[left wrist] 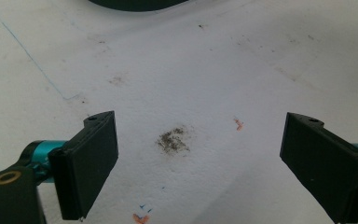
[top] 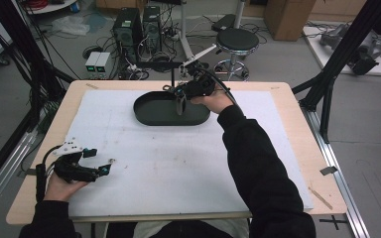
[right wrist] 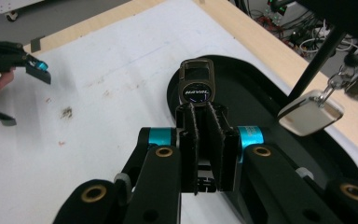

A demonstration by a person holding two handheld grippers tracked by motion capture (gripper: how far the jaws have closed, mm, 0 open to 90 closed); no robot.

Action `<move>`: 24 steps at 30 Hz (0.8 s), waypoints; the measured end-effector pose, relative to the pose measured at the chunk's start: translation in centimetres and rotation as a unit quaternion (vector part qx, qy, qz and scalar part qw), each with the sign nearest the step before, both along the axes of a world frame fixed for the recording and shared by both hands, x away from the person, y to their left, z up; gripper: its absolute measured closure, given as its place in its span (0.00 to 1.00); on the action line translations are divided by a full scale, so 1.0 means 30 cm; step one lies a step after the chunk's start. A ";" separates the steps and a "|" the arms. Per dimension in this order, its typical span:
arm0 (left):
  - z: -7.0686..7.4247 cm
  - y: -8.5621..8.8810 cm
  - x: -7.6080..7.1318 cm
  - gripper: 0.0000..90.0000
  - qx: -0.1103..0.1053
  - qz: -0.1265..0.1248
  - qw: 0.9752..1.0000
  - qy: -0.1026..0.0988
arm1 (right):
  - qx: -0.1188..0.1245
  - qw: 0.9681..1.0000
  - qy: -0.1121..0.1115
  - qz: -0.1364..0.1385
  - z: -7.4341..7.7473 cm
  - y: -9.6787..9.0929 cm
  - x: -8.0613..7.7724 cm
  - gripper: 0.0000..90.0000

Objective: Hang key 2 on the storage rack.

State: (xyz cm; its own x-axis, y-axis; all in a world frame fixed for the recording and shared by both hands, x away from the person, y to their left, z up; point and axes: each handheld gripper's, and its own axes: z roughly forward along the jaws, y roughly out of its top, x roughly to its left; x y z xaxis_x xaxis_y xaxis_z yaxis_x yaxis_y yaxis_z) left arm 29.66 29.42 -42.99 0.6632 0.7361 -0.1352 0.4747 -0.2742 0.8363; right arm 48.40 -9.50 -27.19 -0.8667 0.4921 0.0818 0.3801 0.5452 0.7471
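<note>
At left, the left gripper [top: 100, 161] rests on the white mat [top: 154, 163], jaws spread wide with nothing between them. At right, the right gripper [right wrist: 204, 114], jaws clamped on a dark key fob [right wrist: 196, 86], hangs above the black oval tray [top: 149, 115].

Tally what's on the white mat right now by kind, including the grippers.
Grippers: 2, left gripper open, right gripper shut on the dark keychain
Black oval trays: 1
Keychains: 1
Total: 4
</note>
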 end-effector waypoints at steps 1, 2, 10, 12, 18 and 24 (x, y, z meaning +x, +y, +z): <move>0.001 0.000 0.000 0.13 0.000 0.001 1.000 -0.001 | 0.000 1.000 0.000 0.000 0.000 0.000 0.000 0.93; 0.002 -0.001 -0.001 0.13 -0.002 0.001 1.000 -0.001 | -0.002 1.000 -0.002 0.000 0.001 0.004 0.008 0.93; 0.003 0.001 -0.001 0.13 -0.003 -0.002 1.000 -0.003 | -0.007 1.000 -0.011 -0.017 0.024 0.043 0.059 0.93; 0.003 0.001 -0.001 0.13 -0.003 -0.001 1.000 -0.003 | -0.001 0.999 -0.014 -0.029 0.027 0.048 0.072 0.93; 0.003 0.007 -0.001 0.13 -0.004 -0.001 1.000 -0.003 | 0.001 0.997 -0.043 -0.059 0.037 0.067 0.100 0.93; 0.002 0.007 -0.001 0.13 -0.004 -0.001 1.000 -0.003 | 0.000 0.996 -0.045 -0.078 0.020 0.074 0.131 0.93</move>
State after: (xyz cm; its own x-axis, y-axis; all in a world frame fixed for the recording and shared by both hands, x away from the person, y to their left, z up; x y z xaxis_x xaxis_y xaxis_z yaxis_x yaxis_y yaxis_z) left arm 29.64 29.63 -42.93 0.6659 0.7333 -0.1377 0.4697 -0.2686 0.8410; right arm 52.34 -7.29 -26.58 -0.7840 0.6207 0.0080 0.3920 0.4851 0.7817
